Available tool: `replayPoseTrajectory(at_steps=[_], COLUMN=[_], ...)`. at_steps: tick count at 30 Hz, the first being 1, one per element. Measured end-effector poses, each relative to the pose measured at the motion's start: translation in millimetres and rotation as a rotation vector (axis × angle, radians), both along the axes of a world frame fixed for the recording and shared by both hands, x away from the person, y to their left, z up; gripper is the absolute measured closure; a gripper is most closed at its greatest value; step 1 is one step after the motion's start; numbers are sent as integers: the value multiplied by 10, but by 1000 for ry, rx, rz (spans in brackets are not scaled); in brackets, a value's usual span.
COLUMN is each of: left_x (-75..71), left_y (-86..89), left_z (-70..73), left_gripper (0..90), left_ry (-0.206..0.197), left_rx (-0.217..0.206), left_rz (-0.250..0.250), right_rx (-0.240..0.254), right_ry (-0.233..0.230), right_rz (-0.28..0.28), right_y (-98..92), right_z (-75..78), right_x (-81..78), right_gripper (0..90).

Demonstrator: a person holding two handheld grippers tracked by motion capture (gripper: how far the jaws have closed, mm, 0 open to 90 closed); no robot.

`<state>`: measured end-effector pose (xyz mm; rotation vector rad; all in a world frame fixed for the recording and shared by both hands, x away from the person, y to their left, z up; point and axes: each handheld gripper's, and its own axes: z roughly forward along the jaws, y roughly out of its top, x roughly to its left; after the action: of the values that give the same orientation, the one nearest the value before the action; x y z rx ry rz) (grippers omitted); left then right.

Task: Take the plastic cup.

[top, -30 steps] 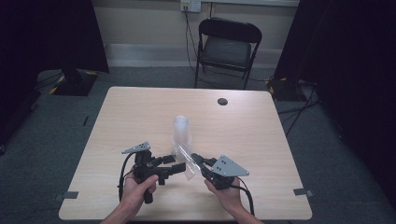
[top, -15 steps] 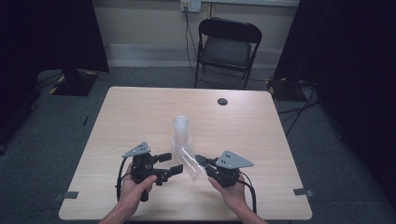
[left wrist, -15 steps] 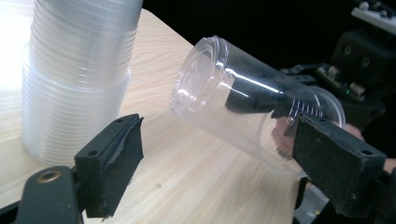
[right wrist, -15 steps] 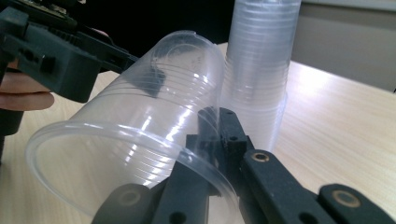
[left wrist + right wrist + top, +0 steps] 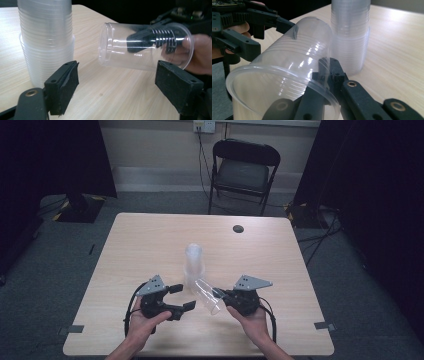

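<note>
A clear cup (image 5: 207,296) lies on its side just in front of the stack (image 5: 193,265) of cups on the counter (image 5: 150,240), its base toward the stack's left, its mouth toward the right gripper (image 5: 223,296). That gripper's jaws are clamped on the cup's rim, one jaw inside the wall and one outside. The left gripper (image 5: 181,297) sits just left of the cup, in front of the stack; its jaws have just been closing a little but stand wide, with nothing pressed between them, the cup lying beyond their tips.
</note>
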<state>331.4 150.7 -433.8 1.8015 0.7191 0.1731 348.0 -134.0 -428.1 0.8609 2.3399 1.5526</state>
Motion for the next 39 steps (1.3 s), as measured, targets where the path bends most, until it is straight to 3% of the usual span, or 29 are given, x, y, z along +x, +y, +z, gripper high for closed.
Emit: replayPoseTrajectory(at_steps=[2,14,19,25,28,36,39], left_x=[-13,-62,-98,-101,-111,-148,-168], left_y=[-35,-130,-203,-252,-258,-331,-372], left_z=[-6,-15,-38,-64,-71,-116,-149], left_gripper=[189,179,178,173,173,159,162], left_ry=[-28,-111,-157,-154,-191,-230,-256], left_rx=[63,202,267,286,321,384,432], left_rz=[-17,-60,-111,-155,-170,-229,-239], right_rx=[-17,-84,-116,-162,-180,-216,-221], right_ry=[24,136,180,267,301,356,377], right_rz=[9,70,98,142,157,194,206], right_y=[-1,20,36,92,128,201,215], right_z=[-7,-16,-10,-36,-59,-72,-88], right_x=[12,71,104,144,164,194,201], right_gripper=[900,900,900,900,900,900,900])
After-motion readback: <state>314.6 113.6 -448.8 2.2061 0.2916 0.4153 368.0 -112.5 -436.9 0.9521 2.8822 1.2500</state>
